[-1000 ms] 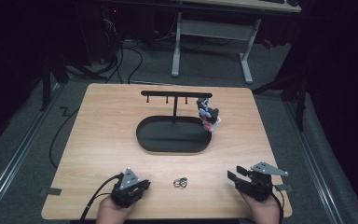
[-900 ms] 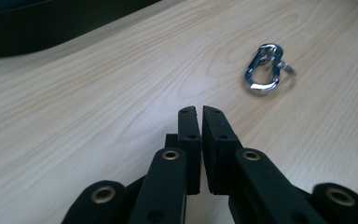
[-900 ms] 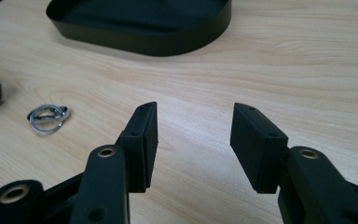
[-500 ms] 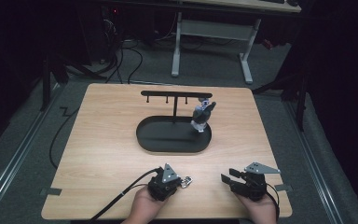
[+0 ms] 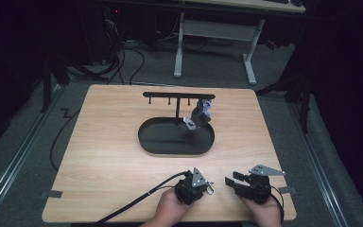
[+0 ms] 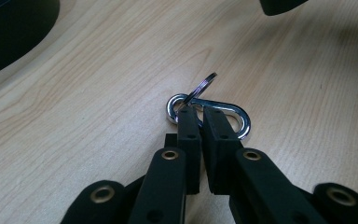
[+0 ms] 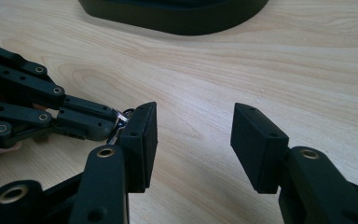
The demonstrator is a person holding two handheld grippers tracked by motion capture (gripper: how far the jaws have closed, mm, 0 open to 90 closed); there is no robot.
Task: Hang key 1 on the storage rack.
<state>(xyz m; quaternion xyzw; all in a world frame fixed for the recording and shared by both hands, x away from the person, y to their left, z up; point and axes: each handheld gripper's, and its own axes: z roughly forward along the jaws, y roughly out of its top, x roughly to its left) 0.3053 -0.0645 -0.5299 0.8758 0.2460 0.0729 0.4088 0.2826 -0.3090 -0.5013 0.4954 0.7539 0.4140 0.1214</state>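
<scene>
A silver carabiner clip with a key ring [image 6: 214,105] lies on the wooden table [image 5: 104,161] near its front edge. My left gripper [image 6: 200,116] is shut on the clip's near side, its two jaws pressed together over the metal. From above, the left gripper [image 5: 203,184] sits at the front middle with the clip [image 5: 210,189] at its tip. My right gripper [image 5: 231,182] rests just to the right, open, with nothing between its fingers [image 7: 144,140]. A black stand [image 5: 178,96] with hooks rises from an oval black tray [image 5: 151,139]; a bunch of keys [image 5: 199,115] hangs from it.
The tray's rim [image 7: 177,21] lies ahead of the right gripper. A black cable [image 5: 132,203] trails from the left gripper off the table's front edge. Beyond the table stand a white desk frame [image 5: 212,42] and floor cables.
My left gripper has moved right along the front edge to the clip and shut on it. The hanging keys swing on the stand. The right gripper has barely moved.
</scene>
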